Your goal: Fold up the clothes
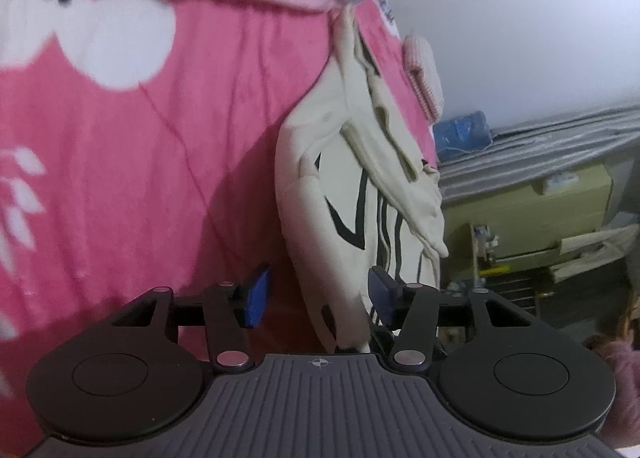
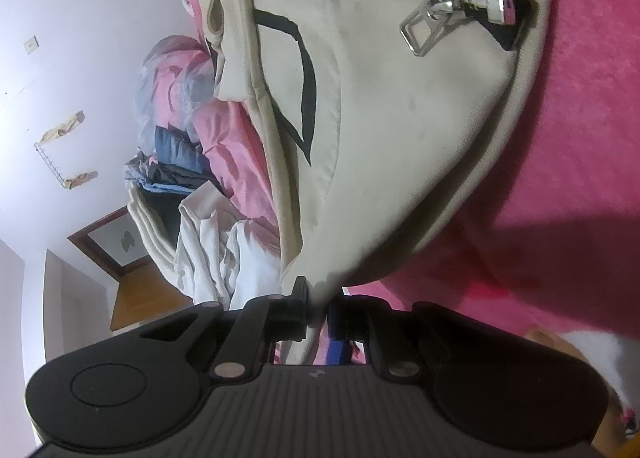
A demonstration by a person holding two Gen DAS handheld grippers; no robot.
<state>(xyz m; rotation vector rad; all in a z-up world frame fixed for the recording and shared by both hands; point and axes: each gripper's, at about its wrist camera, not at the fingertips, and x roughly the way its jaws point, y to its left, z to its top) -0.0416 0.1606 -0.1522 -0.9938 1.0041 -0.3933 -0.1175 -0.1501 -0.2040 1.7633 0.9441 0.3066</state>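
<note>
pink bedspread (image 1: 168, 178) with white shapes, pale wall behind. on it, a cream zip-up garment (image 1: 360, 186) with black lines, bunched lengthwise. right gripper (image 2: 318, 312) nipped tight on its lower edge, cloth rising straight from the jaws, metal zipper pull (image 2: 434, 24) near the top. left gripper (image 1: 316, 296) spread apart, blue pads (image 1: 256, 294) free, a fold of the garment hanging between them unpinched.

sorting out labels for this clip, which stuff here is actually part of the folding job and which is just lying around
Part of the job:
- cream zip garment, pinched at its edge by the right gripper
- left gripper, jaws apart, the garment's cloth between them
- pink bedspread it lies on

Just lying about:
- heap of clothes
- blue bundle
- pink striped pillow
</note>
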